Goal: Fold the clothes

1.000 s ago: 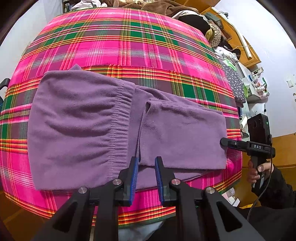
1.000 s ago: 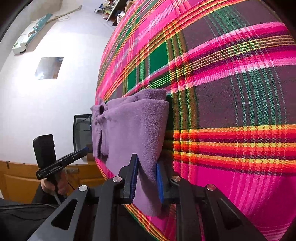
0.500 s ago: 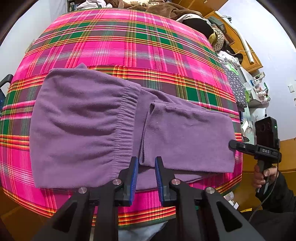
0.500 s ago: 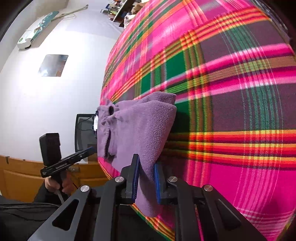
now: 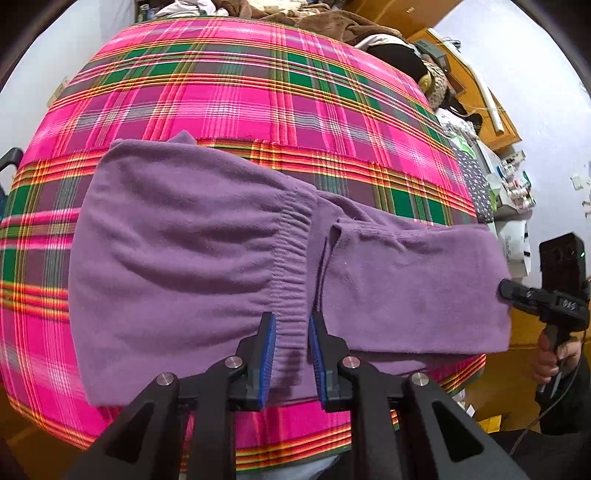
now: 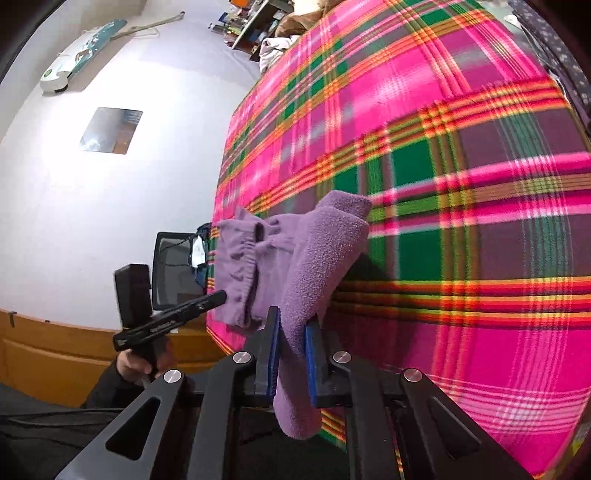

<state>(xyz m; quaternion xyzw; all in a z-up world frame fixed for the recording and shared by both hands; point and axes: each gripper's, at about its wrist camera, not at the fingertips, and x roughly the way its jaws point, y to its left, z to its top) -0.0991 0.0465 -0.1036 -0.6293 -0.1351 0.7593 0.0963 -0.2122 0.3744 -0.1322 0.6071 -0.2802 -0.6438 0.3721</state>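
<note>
Purple fleece trousers [image 5: 207, 251] lie folded on a pink plaid blanket [image 5: 236, 85]; the elastic waistband [image 5: 291, 266] runs down the middle over the folded legs. My left gripper [image 5: 291, 325] is shut on the near end of the waistband. My right gripper [image 6: 291, 332] is shut on the trousers' right end [image 6: 317, 258] and lifts that fold off the blanket. It also shows at the right edge of the left wrist view [image 5: 517, 291]. The left gripper shows in the right wrist view [image 6: 218, 295] at the waistband.
The blanket's front edge [image 5: 295, 454] runs just below the trousers. Piled brown bedding [image 5: 332, 22] lies at the far end. A cluttered wooden shelf [image 5: 491, 110] stands right of the bed. A white wall [image 6: 110, 184] and dark monitor [image 6: 173, 269] lie beyond the left side.
The right gripper has lifted the trousers' right end higher and swung it toward the middle. The left gripper has closed in on the waistband, holding it.
</note>
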